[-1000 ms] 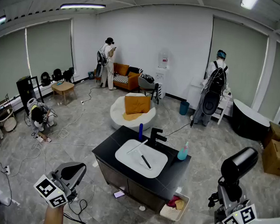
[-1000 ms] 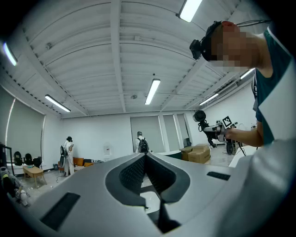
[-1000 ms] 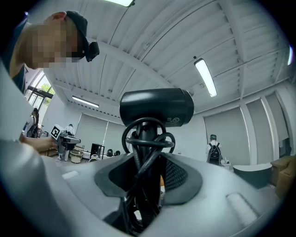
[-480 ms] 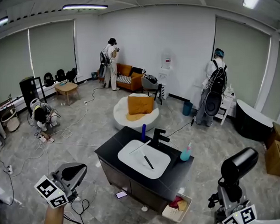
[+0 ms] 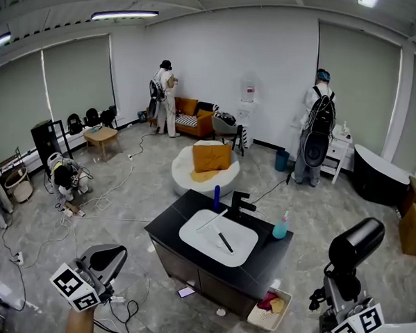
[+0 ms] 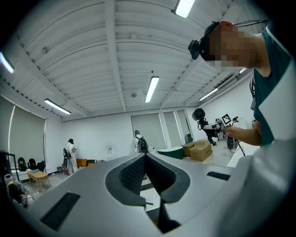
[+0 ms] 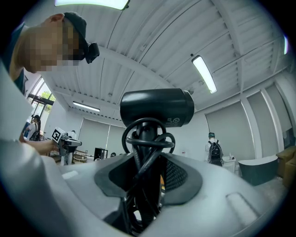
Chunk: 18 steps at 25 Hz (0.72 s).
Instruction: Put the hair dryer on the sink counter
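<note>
A black hair dryer (image 5: 356,241) stands upright at the lower right of the head view, its cord wound round the handle. My right gripper (image 5: 341,286) is shut on that handle. In the right gripper view the hair dryer (image 7: 157,107) rises between the pads of the right gripper (image 7: 147,175). The black sink counter (image 5: 267,261) with a white basin (image 5: 208,233) stands ahead in the middle of the room, well apart from both grippers. My left gripper (image 5: 109,257) hangs at the lower left, shut and empty. The left gripper (image 6: 146,179) shows its pads meeting.
On the counter are a black faucet (image 5: 238,201), a blue bottle (image 5: 216,195), a teal soap bottle (image 5: 281,227) and a dark stick (image 5: 225,242) in the basin. A basket (image 5: 269,309) sits by its right corner. Cables (image 5: 124,311) trail on the floor. Three people work further off.
The head view has shifted slightly, so the counter sits a little further right and lower. Both grippers hold their places and the hair dryer stays gripped.
</note>
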Available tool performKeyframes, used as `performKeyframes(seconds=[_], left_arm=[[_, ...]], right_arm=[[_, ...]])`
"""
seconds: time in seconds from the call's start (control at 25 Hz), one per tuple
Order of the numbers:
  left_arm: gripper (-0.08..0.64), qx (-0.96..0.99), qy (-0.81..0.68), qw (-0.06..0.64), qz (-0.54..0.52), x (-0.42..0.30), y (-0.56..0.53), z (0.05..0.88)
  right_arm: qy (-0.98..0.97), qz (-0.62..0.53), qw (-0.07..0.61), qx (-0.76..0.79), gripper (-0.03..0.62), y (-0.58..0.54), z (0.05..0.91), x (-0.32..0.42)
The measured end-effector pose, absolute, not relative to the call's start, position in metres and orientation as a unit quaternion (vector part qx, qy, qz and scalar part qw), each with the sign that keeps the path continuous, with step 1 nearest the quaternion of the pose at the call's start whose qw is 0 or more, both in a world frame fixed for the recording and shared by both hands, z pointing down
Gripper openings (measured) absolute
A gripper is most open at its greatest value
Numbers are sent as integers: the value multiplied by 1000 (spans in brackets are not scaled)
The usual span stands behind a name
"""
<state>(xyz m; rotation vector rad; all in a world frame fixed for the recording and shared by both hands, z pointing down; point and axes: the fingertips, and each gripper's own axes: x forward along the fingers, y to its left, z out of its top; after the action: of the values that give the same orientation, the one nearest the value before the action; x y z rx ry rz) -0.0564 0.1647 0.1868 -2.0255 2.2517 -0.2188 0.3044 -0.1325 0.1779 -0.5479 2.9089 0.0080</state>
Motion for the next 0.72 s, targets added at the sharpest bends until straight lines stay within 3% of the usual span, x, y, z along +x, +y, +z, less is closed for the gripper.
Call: performKeyframes(seconds=[0.28, 0.72], left_arm=[[6, -702, 705, 69, -78, -109, 154, 198], [6, -757, 643, 97, -67, -323, 157, 184]], right_arm=[[972, 5, 90, -218, 170, -108, 190, 271], [936, -4, 106, -337, 170, -49, 186, 124]])
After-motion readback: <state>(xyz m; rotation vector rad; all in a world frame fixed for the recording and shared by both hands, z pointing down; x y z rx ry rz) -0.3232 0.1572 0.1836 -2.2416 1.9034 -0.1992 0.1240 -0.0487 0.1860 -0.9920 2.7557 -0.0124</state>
